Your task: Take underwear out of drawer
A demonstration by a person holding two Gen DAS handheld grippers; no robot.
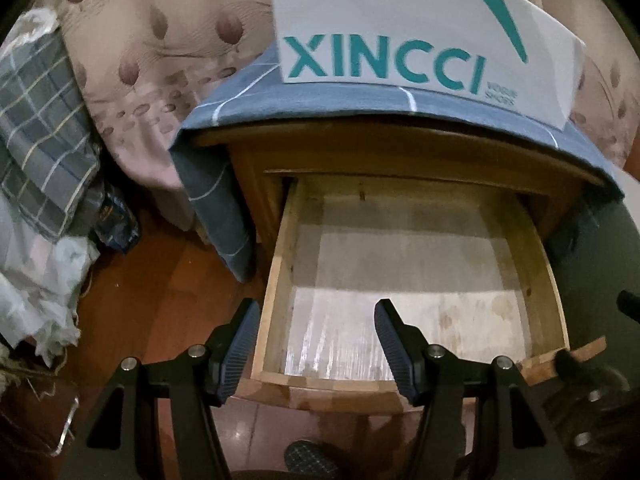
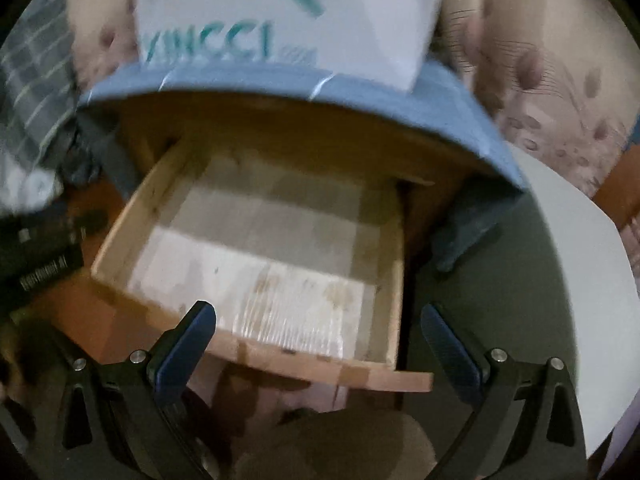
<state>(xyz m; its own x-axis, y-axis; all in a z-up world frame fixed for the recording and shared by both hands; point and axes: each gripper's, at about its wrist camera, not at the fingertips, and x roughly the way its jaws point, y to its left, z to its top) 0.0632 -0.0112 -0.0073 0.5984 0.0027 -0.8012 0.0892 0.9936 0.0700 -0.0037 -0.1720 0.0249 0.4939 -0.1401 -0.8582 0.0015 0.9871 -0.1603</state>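
The wooden drawer [image 1: 276,280] of a bedside cabinet is pulled out. Its pale, stained bottom lies bare, and no underwear shows in either view. My left gripper [image 1: 318,308] hangs over the drawer's front left corner; it is open, with nothing between its fingers [image 1: 244,336]. In the blurred right wrist view the same drawer [image 2: 136,216] sits below and ahead. My right gripper [image 2: 316,308] stands wide open over its front edge and holds nothing. A dark blur [image 2: 40,248] at the left may be the other gripper.
A blue checked cloth [image 1: 320,108] covers the cabinet top, with a white XINCCI box [image 1: 400,40] on it. Flowered bedding [image 1: 140,60] and a plaid cloth [image 1: 40,140] lie at the left above a reddish wooden floor [image 1: 160,300]. A white panel [image 2: 560,260] stands at the right.
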